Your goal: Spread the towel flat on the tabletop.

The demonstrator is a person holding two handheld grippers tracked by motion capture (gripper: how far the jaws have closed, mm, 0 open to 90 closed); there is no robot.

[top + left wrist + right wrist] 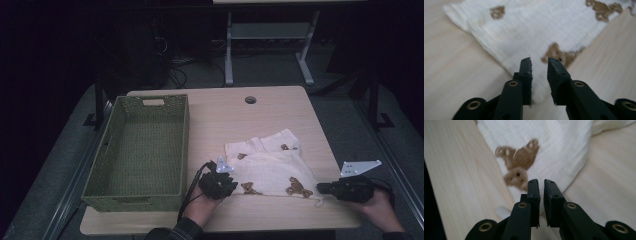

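Pinch each near corner of the cloth (272, 172) firmly: left gripper (539, 65) jaws slightly spread over it at lower centre, right gripper (541, 185) jaws almost pressed together.

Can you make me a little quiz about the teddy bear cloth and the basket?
1. True or false: the cream cloth with brown teddy bears lies inside the green woven basket.
2. Which tool is at the cloth's corner nearest the basket: A, the left tool, or B, the right tool?
3. What does the cloth rest on?

Key: 1 false, it lies beside the basket. 2 A. 3 The pale wooden table.
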